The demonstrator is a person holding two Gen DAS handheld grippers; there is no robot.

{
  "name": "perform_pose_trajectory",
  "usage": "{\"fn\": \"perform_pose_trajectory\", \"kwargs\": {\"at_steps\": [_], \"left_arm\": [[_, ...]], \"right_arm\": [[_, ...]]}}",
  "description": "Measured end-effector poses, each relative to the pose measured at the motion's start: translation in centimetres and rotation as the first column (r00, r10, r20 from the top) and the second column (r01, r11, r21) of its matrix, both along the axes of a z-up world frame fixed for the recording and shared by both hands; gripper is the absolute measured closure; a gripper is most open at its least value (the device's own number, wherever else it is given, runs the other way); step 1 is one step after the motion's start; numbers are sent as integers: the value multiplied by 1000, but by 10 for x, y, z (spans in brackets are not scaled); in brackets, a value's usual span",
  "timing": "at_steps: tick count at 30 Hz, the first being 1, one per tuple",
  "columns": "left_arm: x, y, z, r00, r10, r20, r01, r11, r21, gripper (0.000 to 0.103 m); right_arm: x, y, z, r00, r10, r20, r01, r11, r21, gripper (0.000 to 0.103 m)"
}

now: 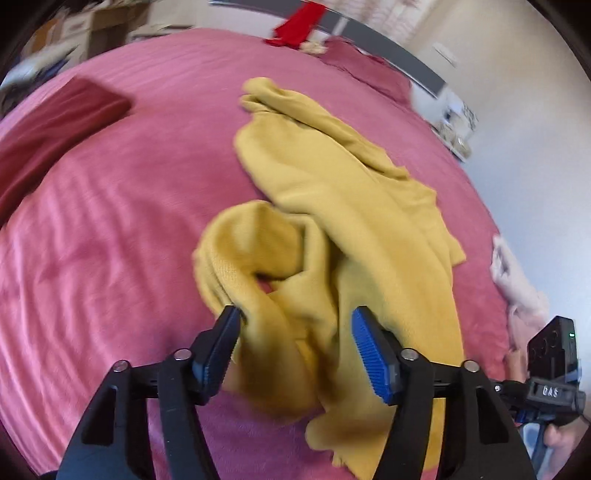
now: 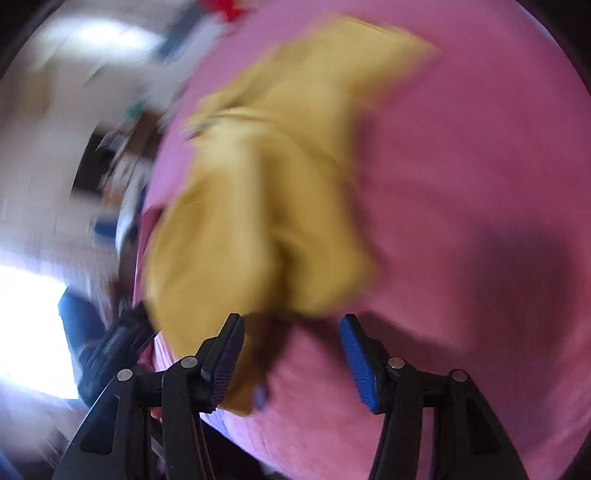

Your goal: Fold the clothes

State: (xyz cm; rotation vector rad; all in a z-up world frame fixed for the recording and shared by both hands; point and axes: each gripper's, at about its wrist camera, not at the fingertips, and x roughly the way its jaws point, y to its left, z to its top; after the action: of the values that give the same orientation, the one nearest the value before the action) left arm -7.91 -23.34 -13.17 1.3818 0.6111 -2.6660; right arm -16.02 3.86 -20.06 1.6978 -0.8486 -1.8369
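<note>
A mustard-yellow knit garment (image 1: 332,192) lies crumpled on the pink bedspread (image 1: 122,229). My left gripper (image 1: 295,321) is open, its jaws spread wide just above a bunched fold at the garment's near end, and cloth lies between them without being pinched. In the right wrist view, which is heavily blurred, the same garment (image 2: 266,177) lies on the bedspread (image 2: 461,184). My right gripper (image 2: 291,325) is open, and the garment's near edge lies by its left finger. The right gripper's body (image 1: 550,373) shows at the lower right of the left wrist view.
A folded dark red garment (image 1: 55,129) lies at the bed's left. A bright red cloth (image 1: 299,26) and a pink pillow (image 1: 365,66) are at the far end by the grey headboard (image 1: 388,44). A pale pink garment (image 1: 517,288) lies at the right edge.
</note>
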Motion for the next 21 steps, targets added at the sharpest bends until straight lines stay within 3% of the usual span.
{"fn": "perform_pose_trajectory", "kwargs": {"at_steps": [2,3,6,8,9,10,11,14,18,20,21], "left_arm": [[-17,6,-6,999,-10,43,12,998,-60,30],[-23,7,-8,998,2,70,4,996,-87,30],[-31,6,-8,992,79,102,-70,994,-84,28],[-36,12,-12,989,95,111,-89,994,-65,26],[-37,17,-16,990,77,122,-69,995,-68,26],[-38,22,-18,989,60,134,-48,994,-93,26],[-39,22,-17,989,46,141,-33,995,-93,32],[-39,19,-12,988,3,157,3,999,-44,58],[-15,29,10,986,-104,129,101,994,33,60],[5,42,24,979,-181,98,176,983,54,60],[16,51,30,971,-226,84,222,974,55,60]], "right_arm": [[-11,5,-18,993,-90,71,97,989,-111,45],[-17,1,-24,991,-110,81,121,981,-153,39],[-28,-13,-32,983,-170,73,182,956,-229,35],[-31,-28,-33,984,-177,31,179,952,-249,39],[-35,-37,-33,989,-147,26,149,955,-255,62],[-40,-47,-33,993,-113,23,115,959,-261,96],[-44,-54,-35,992,-109,59,122,947,-297,95],[-45,-51,-29,986,-152,72,168,864,-474,96],[-40,-16,22,978,-206,-32,137,753,-644,97],[-35,14,46,964,-259,-61,135,675,-725,100],[-32,33,60,958,-272,-86,125,672,-729,100]]}}
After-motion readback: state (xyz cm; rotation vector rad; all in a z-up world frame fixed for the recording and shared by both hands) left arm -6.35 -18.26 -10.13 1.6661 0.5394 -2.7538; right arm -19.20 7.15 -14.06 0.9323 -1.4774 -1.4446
